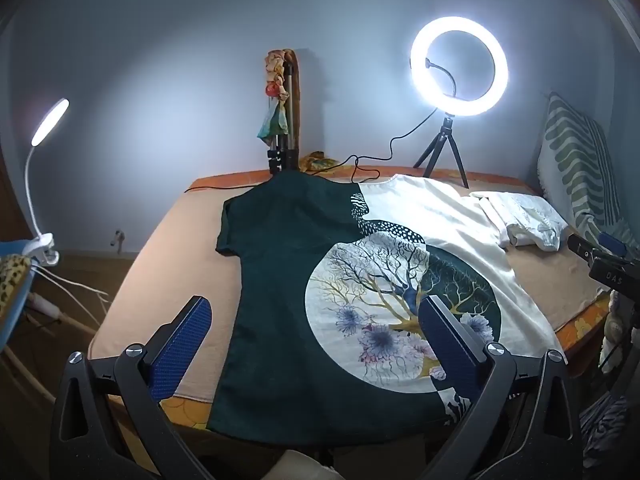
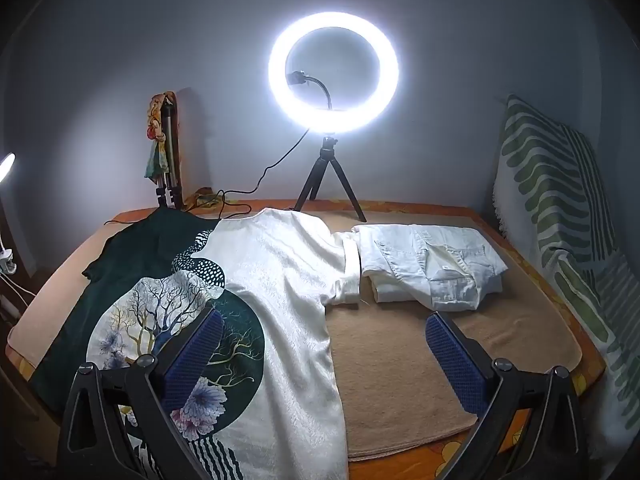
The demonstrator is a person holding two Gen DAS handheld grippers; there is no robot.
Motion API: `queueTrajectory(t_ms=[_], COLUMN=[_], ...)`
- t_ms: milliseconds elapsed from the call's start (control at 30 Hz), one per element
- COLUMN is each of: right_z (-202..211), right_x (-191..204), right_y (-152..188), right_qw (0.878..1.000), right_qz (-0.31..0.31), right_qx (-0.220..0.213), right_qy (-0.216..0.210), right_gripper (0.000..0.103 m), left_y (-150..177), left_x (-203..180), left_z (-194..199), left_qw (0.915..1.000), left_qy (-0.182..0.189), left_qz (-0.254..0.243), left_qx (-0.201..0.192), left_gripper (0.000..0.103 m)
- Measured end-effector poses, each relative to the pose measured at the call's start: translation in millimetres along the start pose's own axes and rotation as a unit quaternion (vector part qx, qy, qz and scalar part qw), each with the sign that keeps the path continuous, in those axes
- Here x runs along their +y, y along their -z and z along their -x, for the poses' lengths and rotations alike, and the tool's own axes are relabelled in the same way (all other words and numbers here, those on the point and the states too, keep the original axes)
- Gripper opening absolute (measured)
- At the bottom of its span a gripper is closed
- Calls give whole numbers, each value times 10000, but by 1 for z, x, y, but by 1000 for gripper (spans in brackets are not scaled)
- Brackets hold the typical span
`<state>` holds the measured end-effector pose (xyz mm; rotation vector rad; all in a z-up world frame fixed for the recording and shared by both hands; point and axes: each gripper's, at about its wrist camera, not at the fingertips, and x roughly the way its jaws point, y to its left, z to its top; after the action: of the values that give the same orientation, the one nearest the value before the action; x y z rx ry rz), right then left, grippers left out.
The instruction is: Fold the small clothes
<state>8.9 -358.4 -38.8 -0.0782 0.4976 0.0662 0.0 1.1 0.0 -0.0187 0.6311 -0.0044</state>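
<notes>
My left gripper (image 1: 316, 332) hangs with its blue pads spread wide and empty, above the near hem of the two-tone shirt (image 1: 320, 280). My right gripper (image 2: 324, 344) is spread and empty too, straddling the shirt's cream side edge. The shirt lies flat on the bed (image 2: 400, 380), long axis running straight away from me, collar far. Folded white clothes (image 2: 428, 268) touch its right sleeve.
</notes>
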Motion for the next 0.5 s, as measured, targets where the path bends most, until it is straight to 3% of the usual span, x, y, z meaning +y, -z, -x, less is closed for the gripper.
queueTrajectory(t_ms=[500], right_z=[-1], right_x=[0], right_y=[0], right_qw=[10000], right_qz=[7], right_qx=[-68], right_qy=[19], right_gripper=[103], left_y=[-5], left_x=[1], left_z=[6], left_qw=[9998], left_qy=[-96], left_qz=[64], left_qx=[-147], left_gripper=[103])
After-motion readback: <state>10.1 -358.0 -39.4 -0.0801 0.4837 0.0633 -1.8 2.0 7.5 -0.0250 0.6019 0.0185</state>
